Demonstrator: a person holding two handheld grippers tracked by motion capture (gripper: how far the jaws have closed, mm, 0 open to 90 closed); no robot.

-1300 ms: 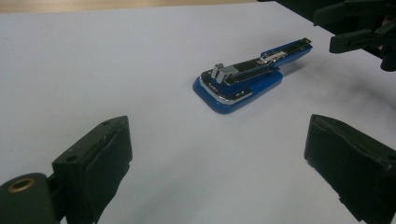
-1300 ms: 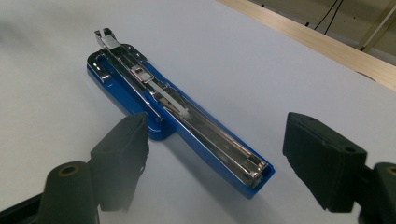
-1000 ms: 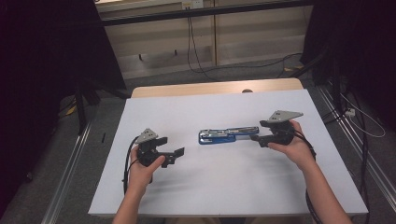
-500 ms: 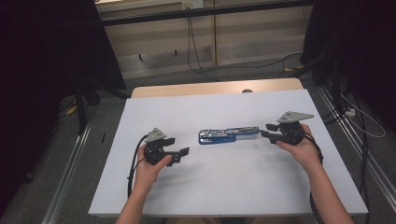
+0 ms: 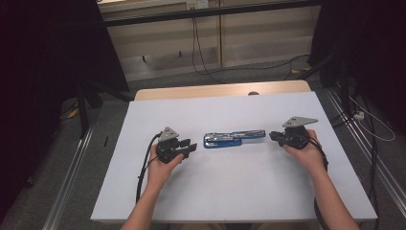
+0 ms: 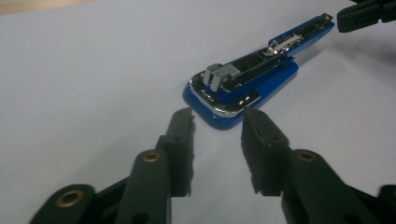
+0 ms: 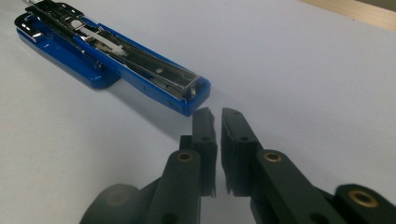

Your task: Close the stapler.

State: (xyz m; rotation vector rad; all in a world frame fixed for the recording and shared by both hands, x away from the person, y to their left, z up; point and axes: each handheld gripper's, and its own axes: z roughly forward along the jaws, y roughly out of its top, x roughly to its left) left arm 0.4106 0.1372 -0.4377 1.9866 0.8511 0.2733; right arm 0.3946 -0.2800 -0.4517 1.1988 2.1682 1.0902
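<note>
A blue stapler (image 5: 233, 138) lies swung open on the white table (image 5: 230, 191), its metal magazine bare. My left gripper (image 5: 190, 147) rests on the table just left of it. In the left gripper view the jaws (image 6: 218, 122) stand apart, a short way from the stapler's rounded base end (image 6: 247, 86); they have just been closing, with nothing between them. My right gripper (image 5: 272, 136) lies just right of the stapler. Its jaws (image 7: 216, 114) have just closed to a thin slit, empty, a little short of the stapler's square tip (image 7: 112, 58).
A wooden strip (image 5: 220, 90) runs along the table's far edge. Metal rails (image 5: 72, 187) flank the table on the floor, and cables (image 5: 201, 52) trail behind it. The other gripper's jaws (image 6: 364, 14) show beyond the stapler in the left gripper view.
My left hand slid right toward the stapler and its jaws narrowed. My right hand drew back to the right from the stapler's end and its jaws came together.
</note>
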